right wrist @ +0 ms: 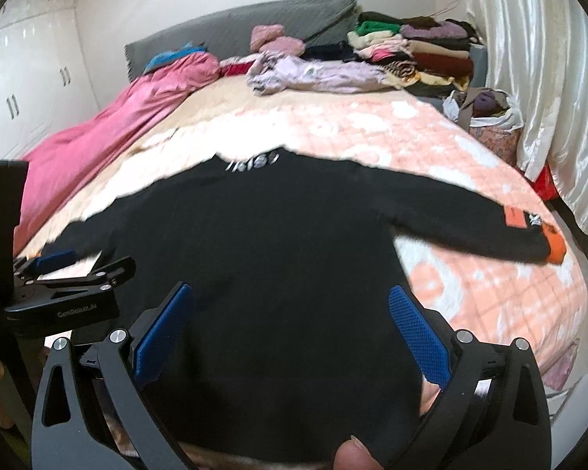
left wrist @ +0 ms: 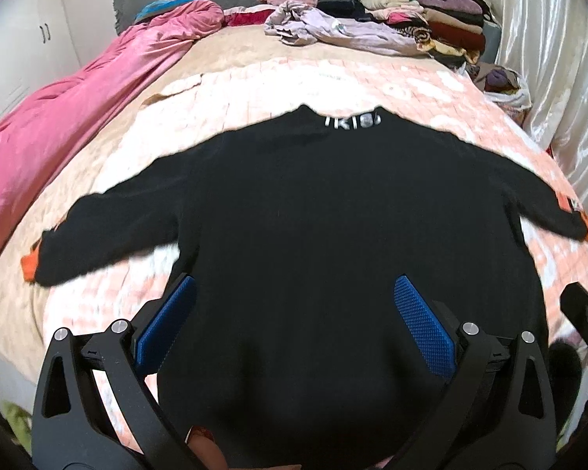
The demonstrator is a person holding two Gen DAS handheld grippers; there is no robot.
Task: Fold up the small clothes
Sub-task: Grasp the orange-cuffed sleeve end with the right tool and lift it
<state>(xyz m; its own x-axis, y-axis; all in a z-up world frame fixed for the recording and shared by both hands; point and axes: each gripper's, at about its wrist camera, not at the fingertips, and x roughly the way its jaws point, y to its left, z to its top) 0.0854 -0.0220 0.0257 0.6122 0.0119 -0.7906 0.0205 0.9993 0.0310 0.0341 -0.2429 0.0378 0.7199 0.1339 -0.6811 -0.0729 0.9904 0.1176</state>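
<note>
Black sweater (left wrist: 313, 235) hem hidden behind fingers (left wrist: 423, 325); collar lettering (left wrist: 351, 121) blurred.

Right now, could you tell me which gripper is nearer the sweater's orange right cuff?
Right. The right gripper hangs over the hem toward the orange cuff; the left gripper sits farther left over the sweater.

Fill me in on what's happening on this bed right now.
A person holds tongs in each hand over a black sweater spread flat on the peach quilt, sleeves out to both sides, collar pointing away. The left tongs and right tongs both stand open above the hem end, gripping nothing. No fold has been made yet. Folded clothes are stacked by the headboard, with loose garments beside them.
</note>
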